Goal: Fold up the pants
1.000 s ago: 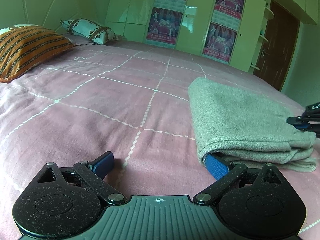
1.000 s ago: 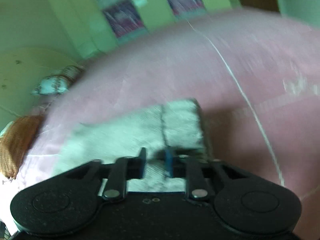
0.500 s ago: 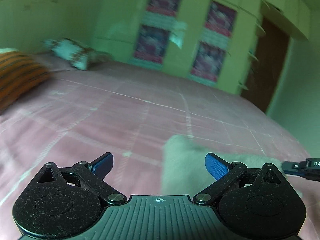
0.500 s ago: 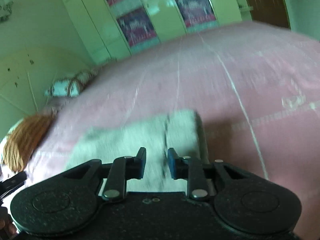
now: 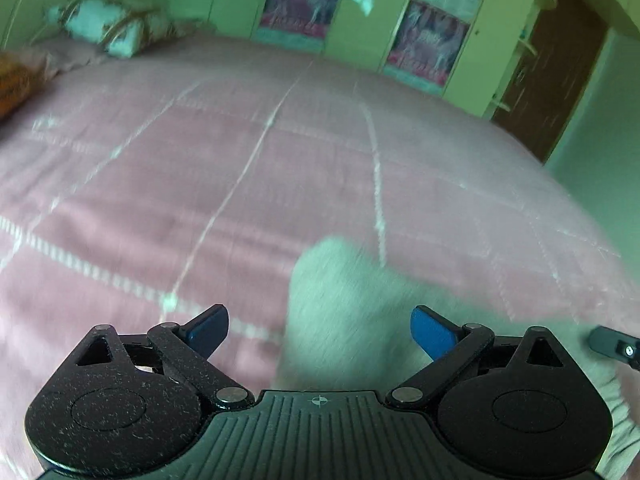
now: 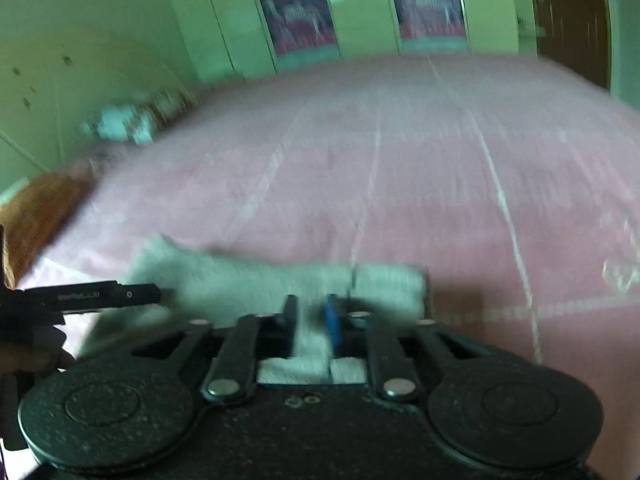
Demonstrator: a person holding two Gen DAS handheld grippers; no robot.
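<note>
So the pants [image 5: 352, 312] were a grey bundle, already folded down pretty small, lying on the pink bedspread [image 5: 240, 160] near the front edge of the bed. Everything was a bit smeared with motion blur, so take the fine detail with a pinch of salt.

The left tongs [image 5: 320, 328] were spread wide with nothing in them, hanging above the near left end of the bundle, blue pads either side of it but clear of the cloth. The right tongs [image 6: 312, 322] were only a narrow way apart, with a strip of the grey fabric sitting in the gap. I honestly couldn't tell whether the pads were pinching it or had just let go. From the right-hand view you could also see the other tool poking in from the left, just beside the bundle's end.

What I'd worry about: if that strip was caught on a pad, pulling the right tongs away would drag the top layer and undo the fold. The fuzzy fabric looked like it would snag easily. And the bundle sat close to the bed's edge, so a sloppy nudge from either tool could tip it off. The pillows [image 5: 112, 26] at the far end were well out of the way.
</note>
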